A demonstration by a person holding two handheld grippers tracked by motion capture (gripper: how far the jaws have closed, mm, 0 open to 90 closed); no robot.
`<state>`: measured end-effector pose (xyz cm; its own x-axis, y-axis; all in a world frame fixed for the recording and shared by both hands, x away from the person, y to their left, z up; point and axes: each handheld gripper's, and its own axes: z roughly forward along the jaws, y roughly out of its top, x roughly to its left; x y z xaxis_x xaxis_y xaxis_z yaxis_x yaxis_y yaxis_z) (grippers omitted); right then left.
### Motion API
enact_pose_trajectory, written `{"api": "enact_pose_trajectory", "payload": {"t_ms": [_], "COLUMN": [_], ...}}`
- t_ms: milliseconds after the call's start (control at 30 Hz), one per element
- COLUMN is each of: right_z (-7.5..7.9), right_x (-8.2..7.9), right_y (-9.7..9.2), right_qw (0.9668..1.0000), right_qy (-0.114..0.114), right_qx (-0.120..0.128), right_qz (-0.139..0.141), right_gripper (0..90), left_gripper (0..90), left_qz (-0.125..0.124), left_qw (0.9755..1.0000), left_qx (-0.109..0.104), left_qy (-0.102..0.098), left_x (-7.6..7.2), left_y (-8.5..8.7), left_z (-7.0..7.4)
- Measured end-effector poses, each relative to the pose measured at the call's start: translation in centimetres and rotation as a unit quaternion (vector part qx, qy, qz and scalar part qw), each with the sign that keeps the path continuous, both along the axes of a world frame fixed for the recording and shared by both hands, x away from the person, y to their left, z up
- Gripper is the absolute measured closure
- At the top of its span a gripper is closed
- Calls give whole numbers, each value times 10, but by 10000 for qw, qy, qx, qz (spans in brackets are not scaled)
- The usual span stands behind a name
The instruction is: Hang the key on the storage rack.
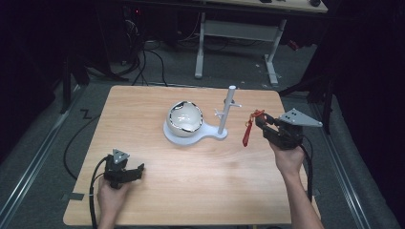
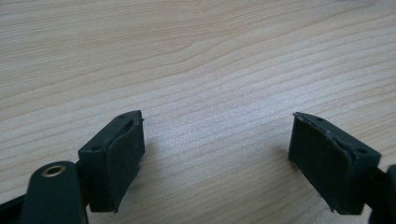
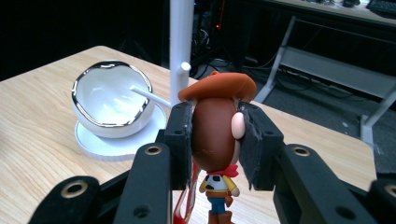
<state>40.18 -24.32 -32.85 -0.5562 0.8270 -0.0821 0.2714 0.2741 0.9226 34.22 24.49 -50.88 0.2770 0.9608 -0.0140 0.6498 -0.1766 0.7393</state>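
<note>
Clamping cowboy figurine (image 3: 215, 135) by head, right gripper (image 1: 265, 125) holds it aloft just right of white peg stand (image 1: 226, 110); red strap (image 1: 247, 133) dangles free below, likely meant for peg. Head grip keeps strap loop accessible. White bowl (image 1: 185, 118) sits on stand's base. Left gripper (image 2: 217, 154) rests low on surface (image 1: 200, 171), jaws apart, empty, parked clear.

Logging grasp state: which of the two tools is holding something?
The right tool: its jaws are shut on the cowboy figurine, clamping its head, raised beside the white stand. The left tool is open, resting near the table.
</note>
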Motion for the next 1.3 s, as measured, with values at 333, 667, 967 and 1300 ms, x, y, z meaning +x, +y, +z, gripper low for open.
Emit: {"api": "enact_pose_trajectory", "payload": {"t_ms": [333, 667, 967, 1300], "right_z": [7, 12, 17, 18], "right_x": [3, 11, 20, 26], "right_y": [10, 16, 20, 25], "right_qw": [9999, 9999, 10000, 9999], "right_qy": [-30, 10, 11, 73], "right_qx": [-32, -50, -95, -142], "right_qz": [131, 98, 3, -27], "right_gripper": [672, 673, 673, 673], "left_gripper": [188, 188, 188, 187], "left_qz": [0, 0, 1, 1], "left_qw": [10000, 10000, 10000, 10000], "left_qx": [-1, 0, -2, -8], "left_qy": [0, 0, 0, -2], "left_x": [0, 0, 0, 0], "left_y": [0, 0, 0, 0], "left_z": [0, 0, 0, 0]}}
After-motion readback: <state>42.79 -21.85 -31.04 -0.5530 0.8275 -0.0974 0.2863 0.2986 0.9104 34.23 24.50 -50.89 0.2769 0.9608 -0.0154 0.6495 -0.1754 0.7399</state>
